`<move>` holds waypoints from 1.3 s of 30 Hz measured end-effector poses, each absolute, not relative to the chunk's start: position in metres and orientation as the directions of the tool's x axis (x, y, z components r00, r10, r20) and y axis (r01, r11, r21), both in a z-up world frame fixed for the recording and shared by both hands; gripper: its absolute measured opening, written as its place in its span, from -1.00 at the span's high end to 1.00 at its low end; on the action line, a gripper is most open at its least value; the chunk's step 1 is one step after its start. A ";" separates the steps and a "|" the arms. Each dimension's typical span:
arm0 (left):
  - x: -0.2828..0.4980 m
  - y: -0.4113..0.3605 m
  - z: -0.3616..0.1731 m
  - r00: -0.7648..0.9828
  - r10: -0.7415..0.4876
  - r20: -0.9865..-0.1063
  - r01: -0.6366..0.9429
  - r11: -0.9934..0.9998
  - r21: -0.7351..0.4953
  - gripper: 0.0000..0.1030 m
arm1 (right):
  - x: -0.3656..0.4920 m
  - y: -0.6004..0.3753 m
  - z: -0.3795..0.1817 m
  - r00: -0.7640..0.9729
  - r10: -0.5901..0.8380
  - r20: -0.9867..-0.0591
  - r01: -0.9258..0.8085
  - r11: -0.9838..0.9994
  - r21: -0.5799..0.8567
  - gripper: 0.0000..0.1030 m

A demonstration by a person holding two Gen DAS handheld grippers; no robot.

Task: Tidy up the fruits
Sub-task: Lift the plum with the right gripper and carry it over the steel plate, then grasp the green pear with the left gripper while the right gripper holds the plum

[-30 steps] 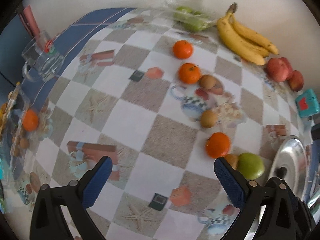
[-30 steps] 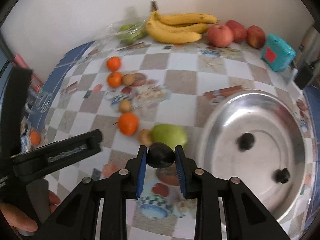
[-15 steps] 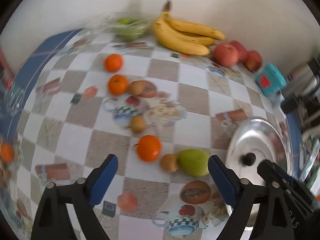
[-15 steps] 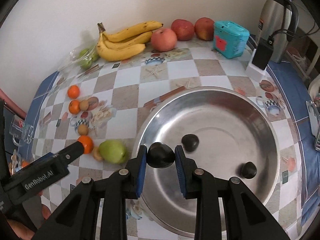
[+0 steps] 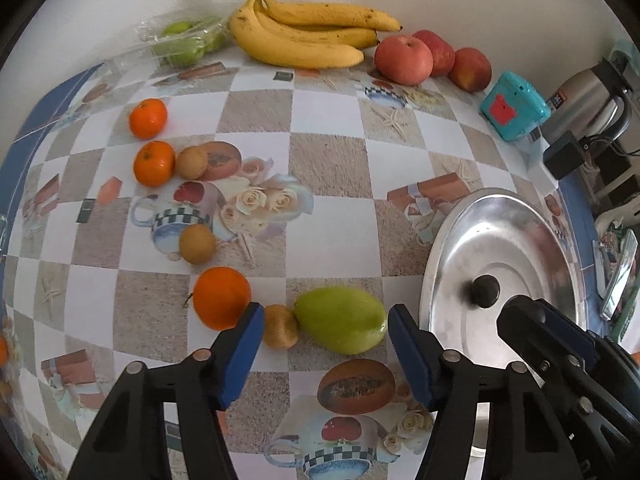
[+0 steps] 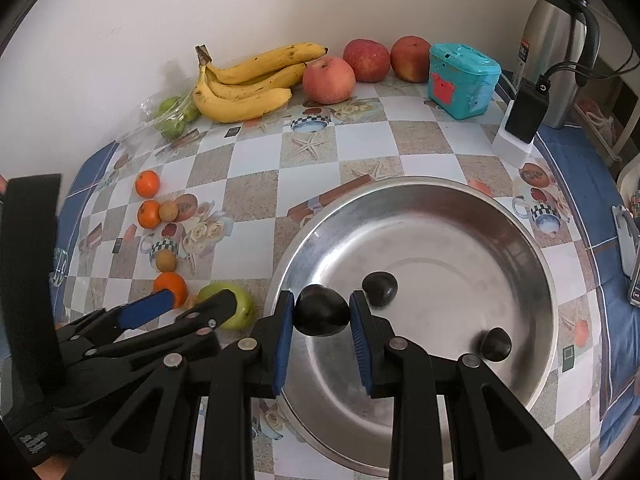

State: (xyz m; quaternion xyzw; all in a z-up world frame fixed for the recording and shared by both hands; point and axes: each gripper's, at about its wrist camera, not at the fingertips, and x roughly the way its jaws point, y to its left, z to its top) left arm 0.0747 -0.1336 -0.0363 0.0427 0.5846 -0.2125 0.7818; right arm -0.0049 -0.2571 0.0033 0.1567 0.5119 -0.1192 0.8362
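Along the table's (image 6: 420, 136) left part, three oranges (image 5: 151, 162) and small brown fruits (image 5: 197, 243) lie in a loose line running from the far side toward the near edge. At the near end of that line sit the largest orange (image 5: 221, 297), a small brown fruit (image 5: 280, 331) touching a green mango (image 5: 341, 319), and the left gripper (image 5: 325, 354), whose fingers are spread wide with the brown fruit and mango between their tips and nothing grasped. Against the back edge by the wall lie a clear bag of green fruit (image 6: 173, 117), a bunch of bananas (image 6: 250, 84), three red apples (image 6: 329, 79) and a teal box (image 6: 463, 80), with a steel kettle (image 6: 557, 44) in the far right corner. On the table's right part, near the front edge, stands a wide steel bowl (image 6: 532, 248) with two dark plums (image 6: 380, 289) lying apart on its bottom. The right gripper (image 6: 322, 316) is over the bowl's left rim, its blue pads (image 6: 285, 330) closed on a third dark plum (image 6: 322, 315) held above the bowl's inside.
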 end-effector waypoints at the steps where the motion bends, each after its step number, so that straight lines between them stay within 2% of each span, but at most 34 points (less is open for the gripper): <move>1: 0.075 -0.134 -0.037 0.222 -0.286 -0.932 0.383 0.905 -0.186 -0.26 | -0.005 -0.257 0.003 0.446 -0.038 -0.894 0.360 0.922 0.140 0.43; 16: 0.076 -0.141 -0.029 0.247 -0.300 -0.921 0.423 0.889 -0.176 -0.20 | -0.006 -0.264 0.000 0.434 -0.033 -0.900 0.383 0.911 0.151 0.43; 32: 0.069 -0.149 -0.038 0.257 -0.262 -0.930 0.494 0.863 -0.106 -0.19 | -0.009 -0.270 -0.003 0.418 -0.026 -0.908 0.404 0.901 0.160 0.43; 39: 0.065 -0.155 -0.039 0.272 -0.239 -0.932 0.522 0.851 -0.066 -0.09 | -0.009 -0.270 -0.006 0.412 -0.017 -0.911 0.406 0.898 0.167 0.43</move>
